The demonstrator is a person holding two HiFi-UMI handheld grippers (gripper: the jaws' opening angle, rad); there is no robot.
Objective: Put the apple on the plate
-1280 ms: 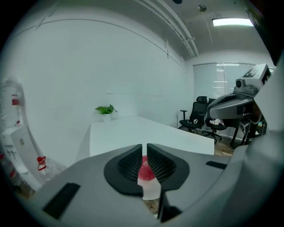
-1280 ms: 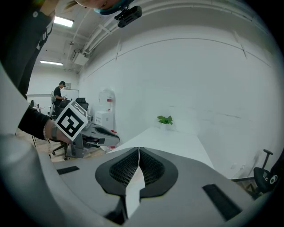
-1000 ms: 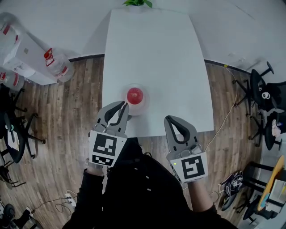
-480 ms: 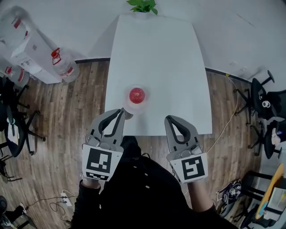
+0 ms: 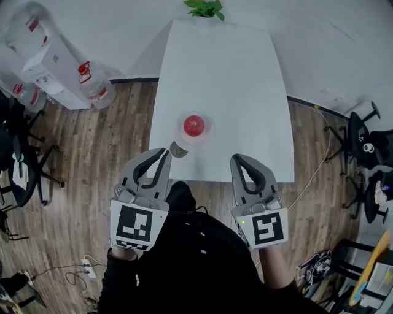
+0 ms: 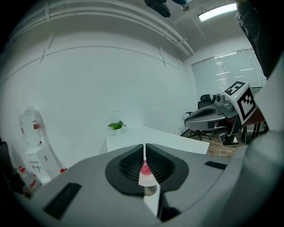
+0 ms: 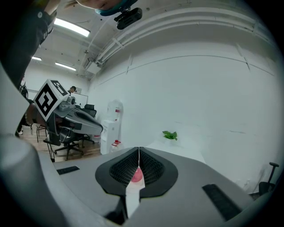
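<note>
The left gripper (image 5: 164, 152) and right gripper (image 5: 236, 158) were both pinched shut on nothing, held clear of the apple (image 5: 194, 125) resting on its plate (image 5: 207, 132).

One apple (image 5: 194, 125), one plate (image 5: 183, 141), one table (image 5: 224, 73), one plant (image 5: 206, 7), two grippers: left gripper (image 5: 164, 152), right gripper (image 5: 237, 159); maybe three water jugs (image 5: 93, 83), blurry.

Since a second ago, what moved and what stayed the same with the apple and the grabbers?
The left gripper pulled back from the plate toward the person, empty and shut; nothing was grabbed or let go. The apple stayed on the plate on the table, and the right gripper stayed shut near the table's edge.
</note>
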